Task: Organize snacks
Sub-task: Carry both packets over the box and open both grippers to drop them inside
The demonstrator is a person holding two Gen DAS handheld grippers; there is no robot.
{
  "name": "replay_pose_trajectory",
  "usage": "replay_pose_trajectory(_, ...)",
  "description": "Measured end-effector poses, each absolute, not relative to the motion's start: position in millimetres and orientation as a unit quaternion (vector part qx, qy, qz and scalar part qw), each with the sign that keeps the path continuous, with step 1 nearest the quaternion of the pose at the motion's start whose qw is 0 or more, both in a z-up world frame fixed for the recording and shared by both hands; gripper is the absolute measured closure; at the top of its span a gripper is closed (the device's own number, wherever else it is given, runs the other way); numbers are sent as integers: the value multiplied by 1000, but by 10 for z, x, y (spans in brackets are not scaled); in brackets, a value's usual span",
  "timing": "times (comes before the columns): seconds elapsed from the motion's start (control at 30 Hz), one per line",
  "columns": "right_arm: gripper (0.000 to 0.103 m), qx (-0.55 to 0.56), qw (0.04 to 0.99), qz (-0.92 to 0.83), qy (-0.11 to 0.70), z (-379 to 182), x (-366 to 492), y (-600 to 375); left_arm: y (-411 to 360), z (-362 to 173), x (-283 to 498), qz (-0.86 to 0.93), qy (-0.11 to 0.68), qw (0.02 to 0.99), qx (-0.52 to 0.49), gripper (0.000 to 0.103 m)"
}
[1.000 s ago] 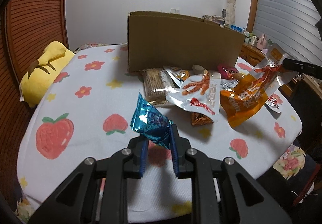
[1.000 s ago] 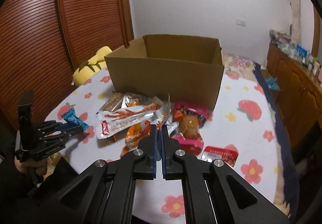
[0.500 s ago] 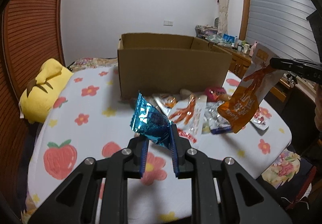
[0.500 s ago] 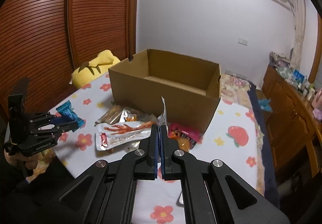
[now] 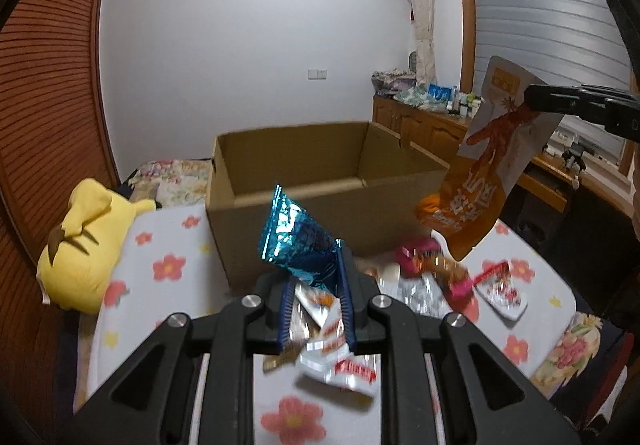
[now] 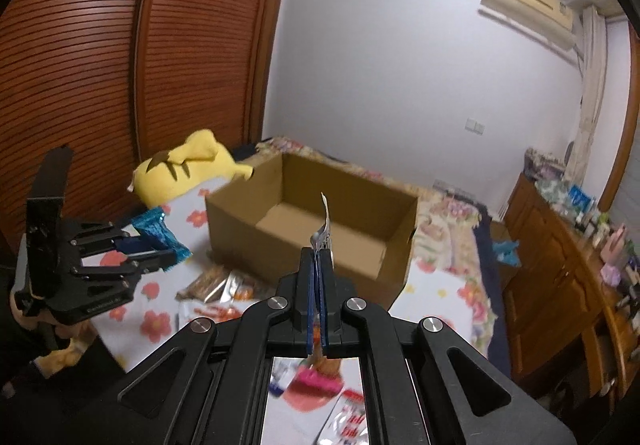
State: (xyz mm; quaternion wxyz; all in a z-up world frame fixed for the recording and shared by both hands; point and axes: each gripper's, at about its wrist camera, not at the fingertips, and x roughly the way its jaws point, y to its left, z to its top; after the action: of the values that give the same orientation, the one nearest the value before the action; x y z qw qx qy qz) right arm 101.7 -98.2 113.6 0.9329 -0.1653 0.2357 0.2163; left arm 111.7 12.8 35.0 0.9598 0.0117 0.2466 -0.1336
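Two snack packets are in the air just in front of the cardboard box (image 5: 320, 181), which stands open and looks bare inside. The left gripper (image 5: 314, 309) has its jaws pinching a crinkled blue foil packet (image 5: 298, 241) by its lower corner, so the rest sticks up toward the box. The right gripper (image 6: 318, 285) has its jaws pressed together on the thin edge of an orange and white pouch (image 5: 484, 165), which hangs limp below them, to the right of the box. Both packets look light, soft and slippery, likely to swing or slide, so a sealed seam or corner is probably the safest place to hold. More packets (image 5: 432, 277) lie loose on the flowered surface (image 5: 168, 269) before the box, and a yellow plush toy (image 5: 84, 241) sits to its left.
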Motion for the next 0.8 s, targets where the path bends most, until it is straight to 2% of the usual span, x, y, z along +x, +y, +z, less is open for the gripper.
replay_pose_trajectory(0.4, 103, -175, 943, 202, 199, 1471, 1490, -898, 19, 621, 1821, -133, 235, 962, 23, 85)
replay_pose_trajectory(0.8, 103, -176, 933, 211, 232, 1178, 2290, -760, -24, 458, 2514, -119, 276, 953, 23, 84)
